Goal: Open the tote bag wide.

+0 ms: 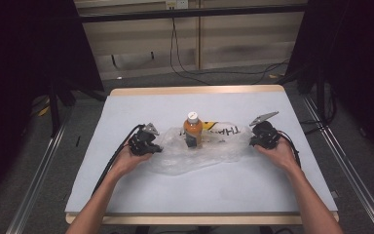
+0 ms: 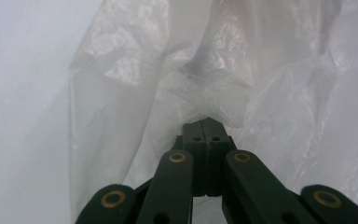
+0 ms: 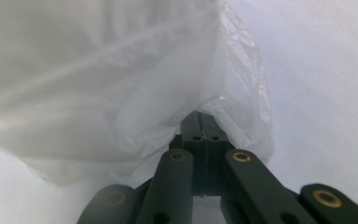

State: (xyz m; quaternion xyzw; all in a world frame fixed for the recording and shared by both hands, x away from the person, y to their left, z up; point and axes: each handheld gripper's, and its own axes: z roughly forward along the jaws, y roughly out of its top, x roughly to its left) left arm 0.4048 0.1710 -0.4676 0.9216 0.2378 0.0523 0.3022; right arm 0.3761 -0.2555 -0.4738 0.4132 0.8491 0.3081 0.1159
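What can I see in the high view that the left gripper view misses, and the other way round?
The high view alone gives the whole table: an orange drink bottle standing inside the clear plastic bag, the bag's dark lettering, both forearms, and the right gripper at the bag's far end. The left gripper view alone gives the close-up: the left gripper with its black jaws pressed together on a bunched fold of the film. Both share the plastic bag, the left gripper and the pale table cover.
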